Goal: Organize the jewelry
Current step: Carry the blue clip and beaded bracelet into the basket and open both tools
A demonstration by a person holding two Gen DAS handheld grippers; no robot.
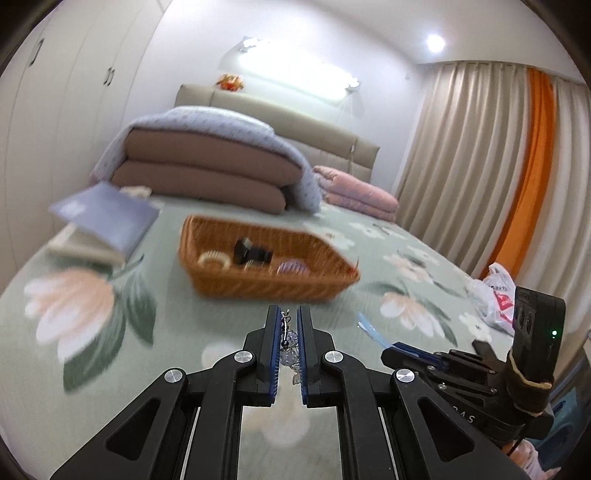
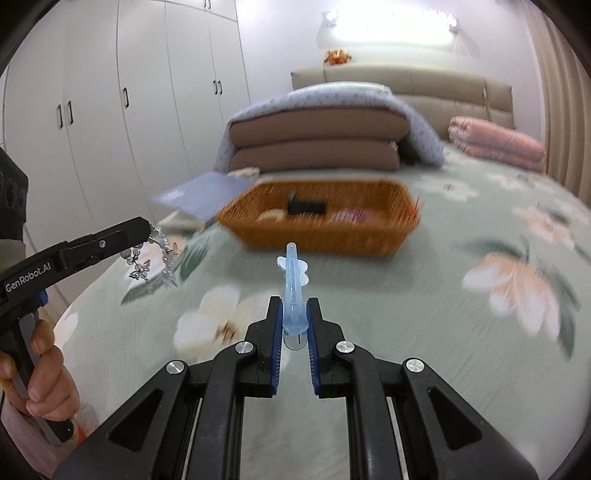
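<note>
Crystal beads of a bracelet (image 1: 289, 349) sit clamped in our left gripper (image 1: 289, 332), jaws narrow, above the bed (image 1: 92, 332) just short of the basket (image 1: 266, 284), which already holds a few pieces. From the right wrist, our right gripper (image 2: 295, 321) pinches a blue clip (image 2: 293, 291), so both items remain to be dropped in.

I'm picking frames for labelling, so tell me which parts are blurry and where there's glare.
Left wrist view: the basket and book are smeared, the left gripper and bracelet sharp; wall light blown out. Right wrist view: the basket is smeared, the right gripper and blue clip sharp; same light glares.
</note>
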